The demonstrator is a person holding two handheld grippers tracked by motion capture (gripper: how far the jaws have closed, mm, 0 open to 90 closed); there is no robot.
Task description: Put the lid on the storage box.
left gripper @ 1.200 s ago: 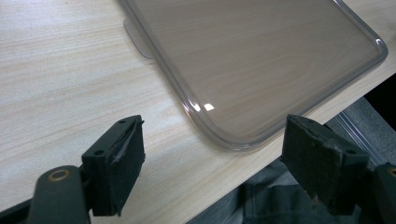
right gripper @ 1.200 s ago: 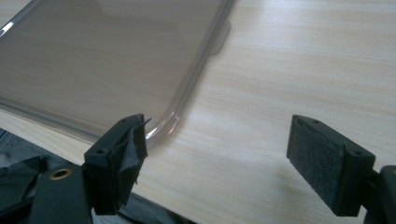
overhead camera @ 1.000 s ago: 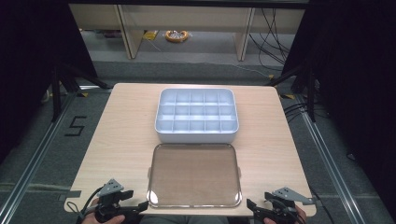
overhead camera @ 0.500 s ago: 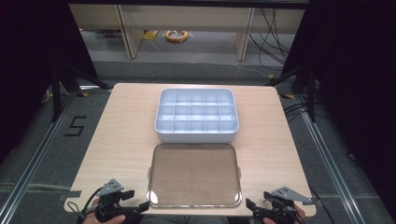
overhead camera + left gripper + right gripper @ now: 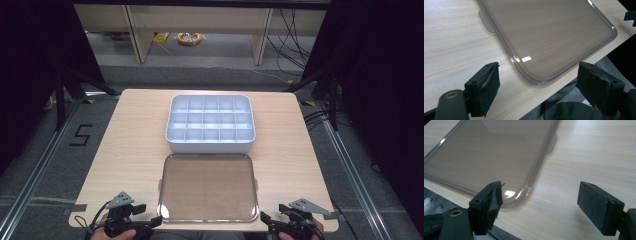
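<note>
A clear plastic lid [image 5: 208,187] lies flat on the wooden table [image 5: 130,150] near its front edge. Behind it stands a white box [image 5: 210,124] divided into several compartments, all bare. My left gripper [image 5: 150,226] hovers at the lid's near left corner [image 5: 536,78]. Its jaws have just been opening and stand wide, the corner lying ahead between them with no pad touching it. At the near right corner [image 5: 520,195] my right gripper [image 5: 266,225] is also open, with bare table between its pads [image 5: 594,205].
The table's front edge runs just under both grippers, with the person's lap below it. Bare wood flanks the lid and box on both sides. A "5" marking [image 5: 80,135] is on the floor at the left, and cables [image 5: 320,117] run along the right.
</note>
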